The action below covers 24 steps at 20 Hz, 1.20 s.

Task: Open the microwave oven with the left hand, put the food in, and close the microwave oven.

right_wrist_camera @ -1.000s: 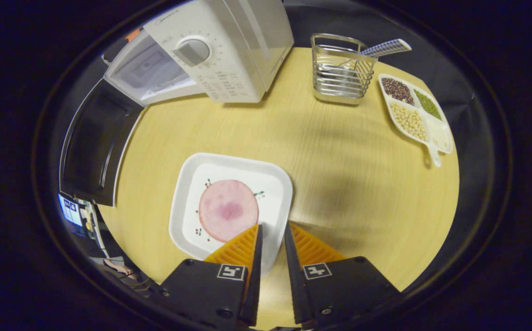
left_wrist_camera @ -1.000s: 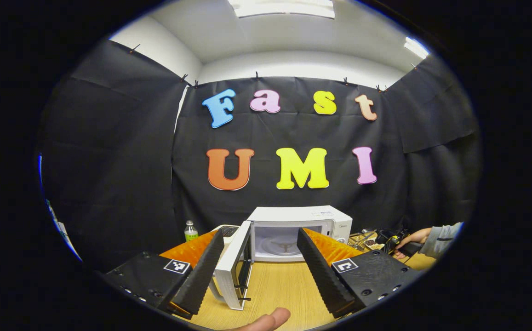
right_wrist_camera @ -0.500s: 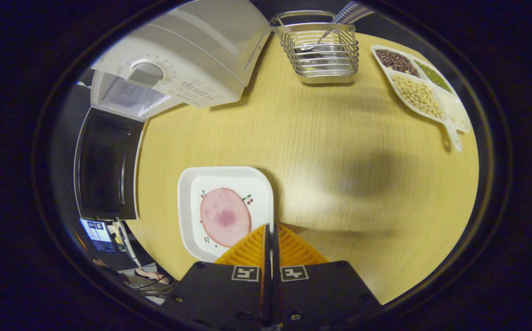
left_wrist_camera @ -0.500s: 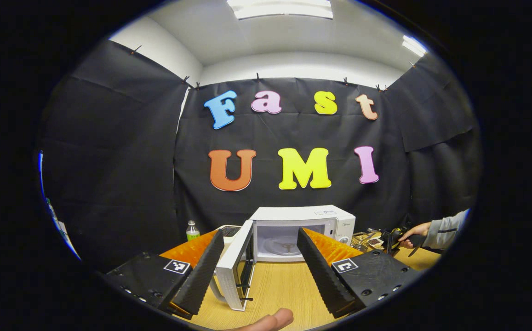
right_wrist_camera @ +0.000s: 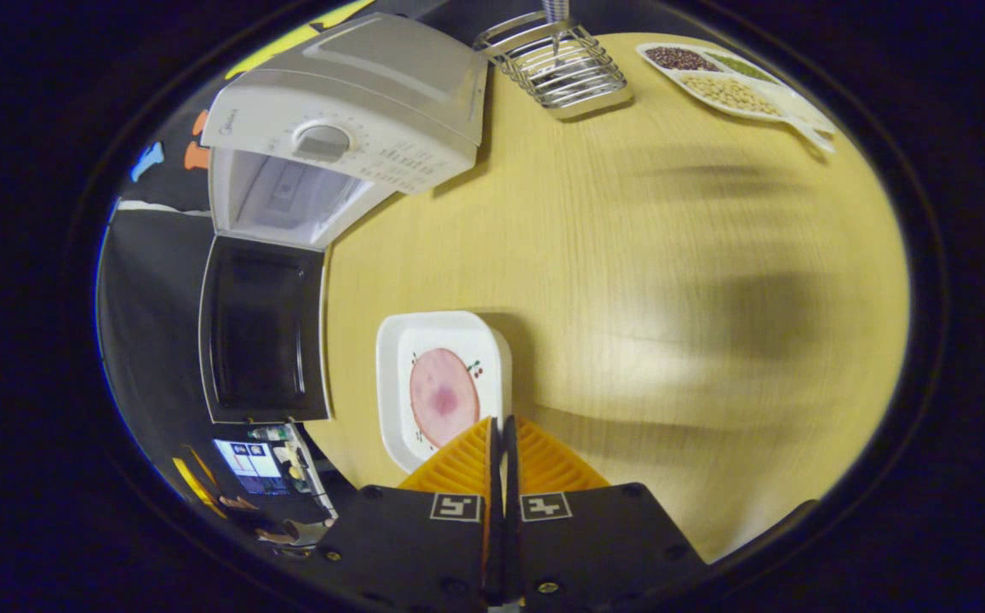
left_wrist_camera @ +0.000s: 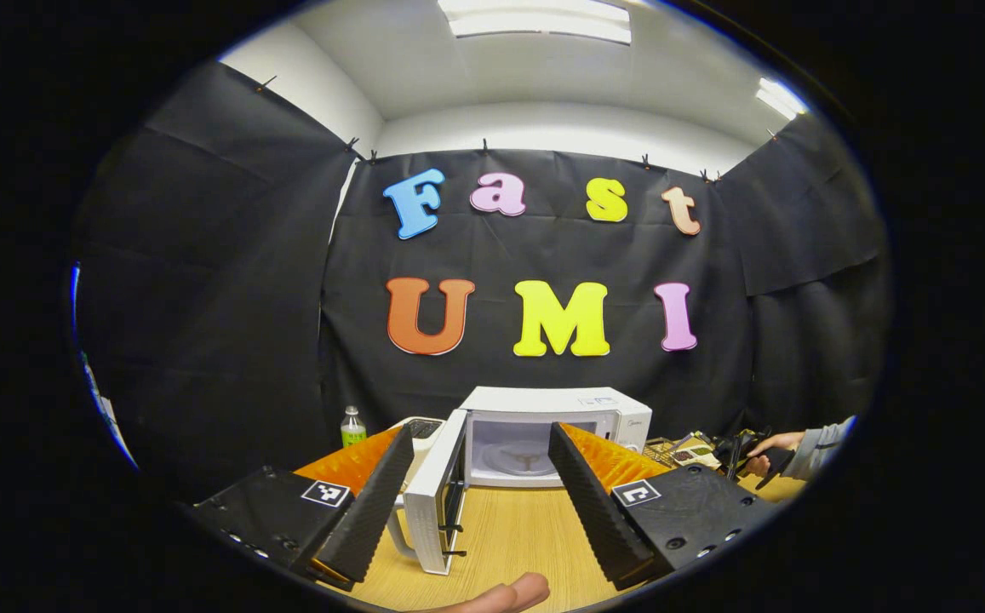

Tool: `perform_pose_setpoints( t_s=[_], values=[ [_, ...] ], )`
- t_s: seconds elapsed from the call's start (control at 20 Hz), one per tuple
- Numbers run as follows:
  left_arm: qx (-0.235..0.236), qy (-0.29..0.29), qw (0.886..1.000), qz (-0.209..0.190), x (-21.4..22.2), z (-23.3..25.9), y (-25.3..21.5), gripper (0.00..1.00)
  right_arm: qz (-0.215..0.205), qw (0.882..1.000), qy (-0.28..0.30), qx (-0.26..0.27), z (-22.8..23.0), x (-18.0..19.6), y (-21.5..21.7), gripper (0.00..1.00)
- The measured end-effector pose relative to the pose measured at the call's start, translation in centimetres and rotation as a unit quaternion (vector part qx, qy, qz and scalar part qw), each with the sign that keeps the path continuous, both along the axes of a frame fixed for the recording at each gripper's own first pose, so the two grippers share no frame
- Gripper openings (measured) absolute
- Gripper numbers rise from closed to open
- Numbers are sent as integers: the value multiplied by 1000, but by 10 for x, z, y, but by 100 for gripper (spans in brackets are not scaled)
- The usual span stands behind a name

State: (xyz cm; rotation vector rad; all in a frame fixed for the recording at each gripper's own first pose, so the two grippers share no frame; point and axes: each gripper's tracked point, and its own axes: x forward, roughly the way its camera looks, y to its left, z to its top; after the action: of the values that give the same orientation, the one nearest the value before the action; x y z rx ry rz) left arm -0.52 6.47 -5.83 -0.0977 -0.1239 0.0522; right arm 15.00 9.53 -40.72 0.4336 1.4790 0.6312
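Note:
The white microwave (left_wrist_camera: pixel 556 409) stands at the back of the wooden table, its door (left_wrist_camera: pixel 434 502) swung open to the left and its cavity bare. My left gripper (left_wrist_camera: pixel 479 477) hangs open in front of it, holding nothing. In the right gripper view, a white square plate (right_wrist_camera: pixel 392 358) carries a round pink slice of meat (right_wrist_camera: pixel 443 396). My right gripper (right_wrist_camera: pixel 501 423) is shut on the plate's near rim. The open microwave (right_wrist_camera: pixel 347 111) and its dark door (right_wrist_camera: pixel 262 336) lie up and to the left of the plate.
A wire basket (right_wrist_camera: pixel 556 68) and a divided dish of beans (right_wrist_camera: pixel 730 81) sit at the far side of the table (right_wrist_camera: pixel 671 255). A small bottle (left_wrist_camera: pixel 352 426) stands left of the microwave. A sleeved hand (left_wrist_camera: pixel 798 451) is at the right. A fingertip (left_wrist_camera: pixel 505 592) pokes in below.
My right gripper closed on the plate's rim, then swung with it so the open microwave sits more squarely ahead. My left gripper has barely moved and stays open.

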Motion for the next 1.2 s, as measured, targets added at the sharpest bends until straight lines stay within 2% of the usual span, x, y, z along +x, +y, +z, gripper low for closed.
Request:
perform_pose_setpoints(
  t_s=[0.1,0.15,0.25,0.3,0.35,0.4,0.6,0.7,0.75,0.85,0.9,0.95,1.05,1.2],
  values=[
    [4,1,1000,2,0,-1,2,95,-8,1000,-7,6,1,3,-1,0],
    [6,3,1000,3,0,-4,3,95,-12,1000,-7,9,1,4,-2,4],
    [10,2,1000,6,1,-6,9,96,-16,1000,-13,12,2,7,-1,4],
    [13,3,1000,8,2,-8,12,95,-17,1000,-14,10,1,9,1,0],
    [13,7,1000,12,3,-11,16,95,-17,1000,-13,8,4,10,1,4],
    [13,10,1000,14,1,-13,18,85,-14,1000,-10,7,4,15,5,4],
    [10,16,1000,23,-3,-25,39,85,-14,1000,-7,22,7,36,55,4],
    [7,22,999,31,-5,-32,50,85,-42,999,10,28,9,38,73,4],
    [6,26,999,36,-6,-34,56,85,-65,997,17,31,10,27,88,4],
    [6,32,998,46,-9,-38,67,85,-106,994,7,37,9,30,112,4],
    [7,34,998,49,-11,-41,70,96,-126,991,-3,39,9,34,120,4],
    [6,36,998,53,-13,-43,75,96,-146,988,-10,42,12,35,132,4],
    [3,30,997,68,-16,-39,86,96,-184,981,-18,62,18,43,147,4],
    [3,28,997,67,-18,-36,85,94,-261,961,-23,91,25,60,163,0]
  ],
)
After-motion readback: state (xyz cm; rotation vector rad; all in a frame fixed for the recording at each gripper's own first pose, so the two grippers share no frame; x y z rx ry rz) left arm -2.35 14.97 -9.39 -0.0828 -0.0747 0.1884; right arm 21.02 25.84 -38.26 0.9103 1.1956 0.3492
